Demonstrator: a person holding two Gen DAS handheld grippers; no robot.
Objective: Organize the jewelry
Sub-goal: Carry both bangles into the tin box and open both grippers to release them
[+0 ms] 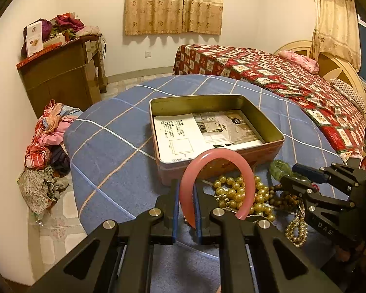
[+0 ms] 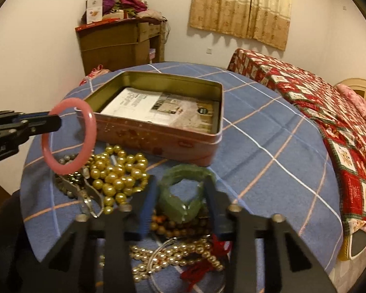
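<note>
My left gripper [image 1: 186, 195] is shut on a pink bangle [image 1: 202, 158] and holds it above the jewelry pile, just in front of the open pink tin [image 1: 268, 151]. The bangle [image 2: 90, 127] also shows in the right wrist view, held by the left gripper [image 2: 57, 122] near the tin's [image 2: 158, 141] left corner. My right gripper [image 2: 181, 190] is open, its fingers on either side of a green jade bracelet [image 2: 183, 171] lying on the blue checked cloth. Gold pearl beads [image 2: 117, 171] and brown beads [image 2: 173, 227] lie around it.
The tin holds a printed leaflet [image 1: 195, 131]. A silver clip [image 2: 85, 195] and red tassel [image 2: 200, 268] lie in the pile. The round table [image 1: 114, 134] has a bed [image 1: 292, 80] to its right, a cabinet [image 1: 61, 78] and clothes [image 1: 46, 151] to its left.
</note>
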